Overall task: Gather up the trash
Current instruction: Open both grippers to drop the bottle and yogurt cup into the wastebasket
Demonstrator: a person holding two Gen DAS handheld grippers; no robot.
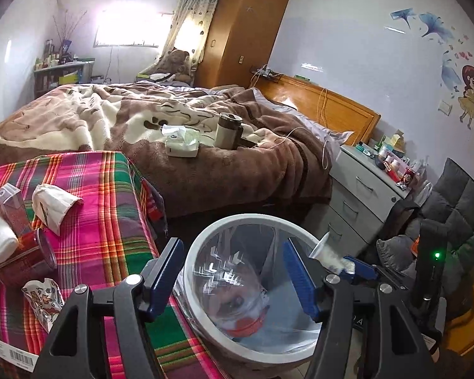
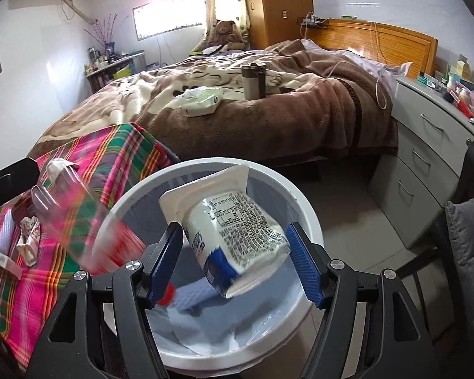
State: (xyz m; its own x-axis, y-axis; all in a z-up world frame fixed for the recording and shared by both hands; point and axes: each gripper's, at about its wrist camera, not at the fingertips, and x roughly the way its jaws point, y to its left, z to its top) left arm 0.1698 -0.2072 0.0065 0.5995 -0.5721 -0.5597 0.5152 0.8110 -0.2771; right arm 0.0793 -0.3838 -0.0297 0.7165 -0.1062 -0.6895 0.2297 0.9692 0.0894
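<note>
A white trash bin (image 1: 191, 263) with a clear liner stands beside the plaid-covered table (image 1: 110, 221). My left gripper (image 1: 233, 276) is open over the bin; a clear plastic bottle with a red cap (image 1: 237, 293) is blurred in the bin's mouth between the jaws, apparently loose. In the right wrist view my right gripper (image 2: 233, 263) is above the bin (image 2: 306, 214) with a white yogurt cup (image 2: 233, 230) tilted between its blue pads; the jaws stand wide and grip is unclear. The blurred bottle (image 2: 88, 230) also shows there at left.
On the table lie a carton (image 1: 11, 208), crumpled tissues (image 1: 55, 203), a red can (image 1: 28, 259) and a printed wrapper (image 1: 44, 300). A bed (image 1: 173, 132) with a tissue box and a mug is behind. A white drawer unit (image 1: 360, 202) stands right of the bin.
</note>
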